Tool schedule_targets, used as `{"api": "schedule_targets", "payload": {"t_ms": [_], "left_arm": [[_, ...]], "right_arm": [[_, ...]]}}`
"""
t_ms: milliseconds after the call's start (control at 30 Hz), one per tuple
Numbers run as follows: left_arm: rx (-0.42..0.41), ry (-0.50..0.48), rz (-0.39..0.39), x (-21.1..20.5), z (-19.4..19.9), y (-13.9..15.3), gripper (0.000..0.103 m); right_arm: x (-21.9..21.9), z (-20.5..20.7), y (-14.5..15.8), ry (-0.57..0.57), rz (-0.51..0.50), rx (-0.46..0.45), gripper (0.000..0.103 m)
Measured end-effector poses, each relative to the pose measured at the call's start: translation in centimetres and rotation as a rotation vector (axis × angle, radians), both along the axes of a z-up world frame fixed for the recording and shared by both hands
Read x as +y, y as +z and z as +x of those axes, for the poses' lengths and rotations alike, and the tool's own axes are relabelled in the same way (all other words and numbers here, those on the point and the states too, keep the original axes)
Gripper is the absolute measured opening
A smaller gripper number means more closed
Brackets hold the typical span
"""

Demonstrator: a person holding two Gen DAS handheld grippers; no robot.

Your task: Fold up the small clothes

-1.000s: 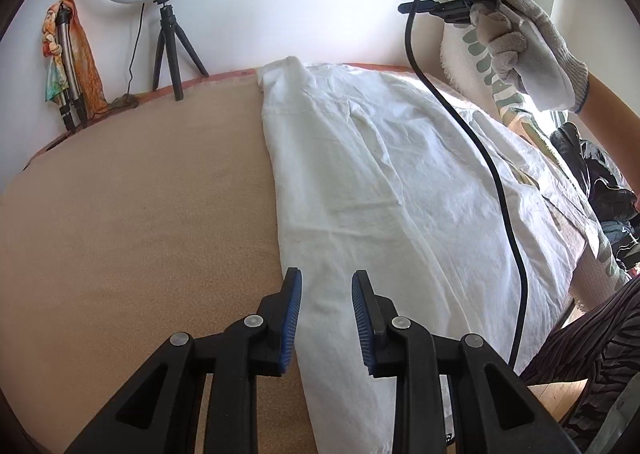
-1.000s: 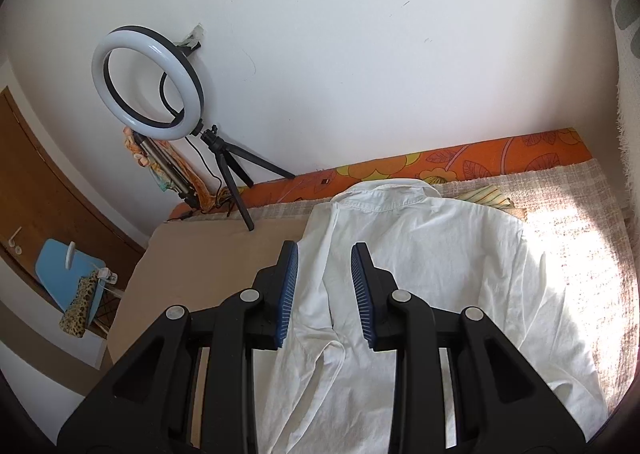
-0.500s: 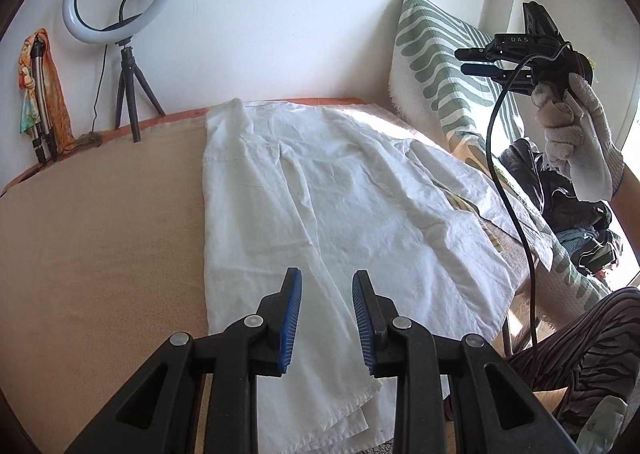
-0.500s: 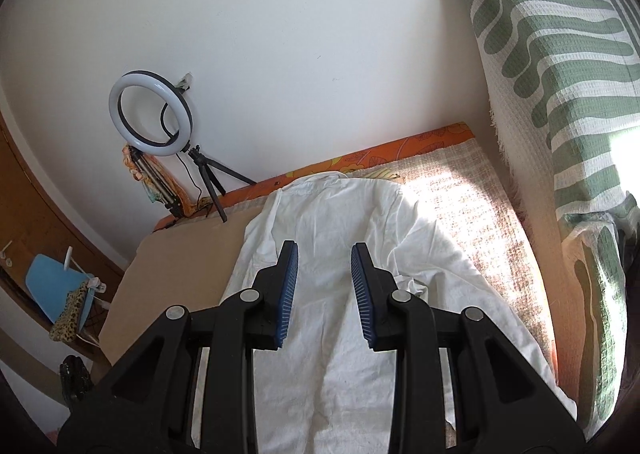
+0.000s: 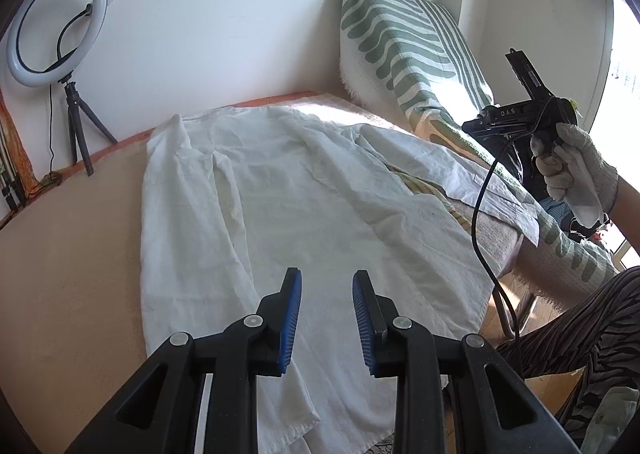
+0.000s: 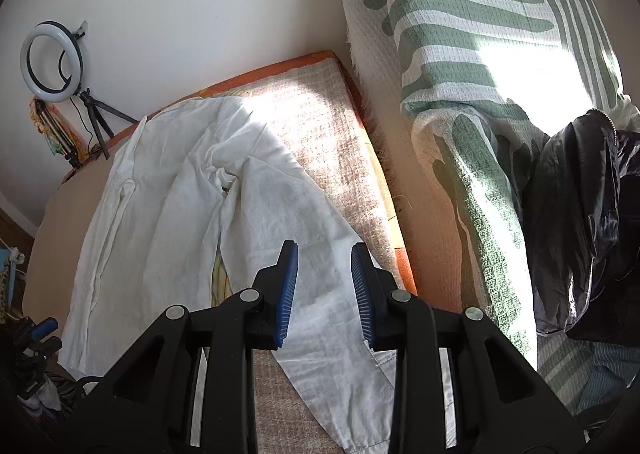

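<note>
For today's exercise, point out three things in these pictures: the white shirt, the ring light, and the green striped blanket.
white shirt (image 5: pixel 304 190): left wrist view, on the middle of its body.
ring light (image 5: pixel 56 24): left wrist view, on the right side of the lit ring.
green striped blanket (image 6: pixel 472 26): right wrist view, on its upper striped part.

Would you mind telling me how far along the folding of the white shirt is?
Done: the white shirt lies spread on the bed, one sleeve stretched towards the edge. In hand: nothing; the left tool and right tool are open and empty above it. Left: every fold.
</note>
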State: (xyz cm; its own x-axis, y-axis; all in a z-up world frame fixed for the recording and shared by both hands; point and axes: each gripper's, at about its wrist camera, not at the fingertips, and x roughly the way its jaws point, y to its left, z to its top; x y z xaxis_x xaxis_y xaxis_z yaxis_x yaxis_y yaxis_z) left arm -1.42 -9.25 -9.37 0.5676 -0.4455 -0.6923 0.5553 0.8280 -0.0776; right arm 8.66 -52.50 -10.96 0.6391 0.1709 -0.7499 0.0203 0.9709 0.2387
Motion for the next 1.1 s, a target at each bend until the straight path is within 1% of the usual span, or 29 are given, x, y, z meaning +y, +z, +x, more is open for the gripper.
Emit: {"api": "schedule_targets", "payload": {"t_ms": [33,67,133,333,467,500,533,567,600,667,767,933,1033,1100], "left_arm": [[0.004,-0.005,0.000,-0.4,0.2,-0.1,0.028],[0.011,-0.011,-0.003,-0.8,0.4,-0.1,0.028],[0.025,-0.021,-0.008,-1.5,0.8,-0.3,0.029],[0.089,-0.063,-0.030,-3.7,1.9,-1.0,0.029],[0.096,-0.068,-0.030,-4.4,2.3,-1.1,0.029],[0.094,-0.069,-0.027,-4.4,2.3,-1.1,0.029],[0.094,-0.068,-0.024,-4.4,2.4,-1.2,0.029],[0.097,-0.066,-0.020,-4.4,2.4,-1.3,0.029],[0.101,-0.064,-0.018,-4.4,2.5,-1.4,0.029],[0.117,-0.055,-0.018,-4.1,2.6,-1.7,0.028],[0.138,-0.040,-0.027,-3.6,2.8,-2.0,0.028],[0.137,-0.016,-0.041,-2.5,3.0,-1.7,0.028],[0.134,-0.004,-0.053,-2.0,3.1,-1.4,0.028],[0.133,0.002,-0.060,-1.6,3.1,-1.3,0.028]], "right_arm": [[-0.8,-0.2,-0.5,-0.013,0.012,0.009,0.035],[-1.6,-0.3,-1.0,-0.027,0.017,0.018,0.046],[-2.5,-0.6,-1.9,-0.050,-0.009,0.036,0.053],[-3.1,-1.1,-4.4,-0.014,-0.055,0.113,0.053],[-3.0,-1.2,-5.8,-0.011,-0.117,0.139,0.052],[-3.0,-1.2,-6.0,-0.012,-0.125,0.142,0.049],[-3.0,-1.2,-6.1,-0.007,-0.125,0.136,0.032],[-3.0,-1.3,-6.2,0.004,-0.122,0.137,0.012],[-2.9,-1.2,-6.3,0.012,-0.120,0.143,0.009],[-2.7,-1.4,-6.0,0.019,-0.130,0.126,0.005],[-2.3,-1.7,-5.1,0.023,-0.146,0.094,0.003],[-1.5,-2.7,-2.9,0.028,-0.092,0.029,0.003],[-0.2,-3.3,-1.3,0.054,-0.060,-0.018,0.003],[1.1,-3.5,-0.3,0.074,-0.063,-0.047,0.003]]}}
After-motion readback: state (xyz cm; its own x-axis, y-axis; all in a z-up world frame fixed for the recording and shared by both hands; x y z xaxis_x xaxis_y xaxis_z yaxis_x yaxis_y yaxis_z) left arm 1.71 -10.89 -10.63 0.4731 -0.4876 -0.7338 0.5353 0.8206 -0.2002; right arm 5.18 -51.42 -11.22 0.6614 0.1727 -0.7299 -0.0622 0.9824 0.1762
